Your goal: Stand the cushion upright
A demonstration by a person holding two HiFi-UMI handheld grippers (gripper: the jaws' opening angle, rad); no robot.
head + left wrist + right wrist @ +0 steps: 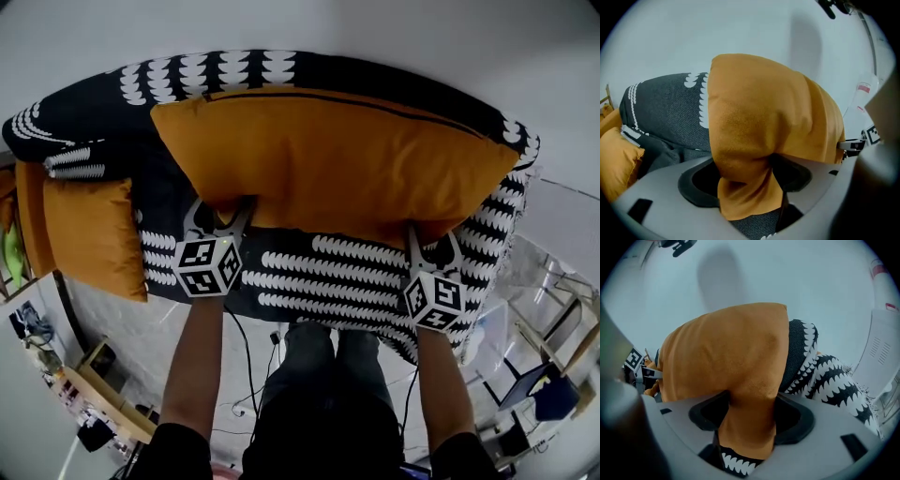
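A large orange cushion (pixel 328 159) leans along the backrest of a black sofa with white scallop print (pixel 309 277). My left gripper (pixel 222 208) sits at the cushion's lower left corner and my right gripper (pixel 431 234) at its lower right corner. In the left gripper view the orange cushion (pixel 759 112) narrows into a bunched neck between the jaws of the left gripper (pixel 747 176), touching both pads. The right gripper view shows the same: the cushion (pixel 726 352) has a fold of its fabric squeezed in the right gripper (pixel 747 416), with sofa print below.
A smaller orange cushion (pixel 89 234) lies at the sofa's left end. Behind the sofa is a pale wall (pixel 375 28). On the floor below are cables (pixel 246 375), wooden furniture (pixel 103 394) at lower left and a blue chair (pixel 548 389) at lower right.
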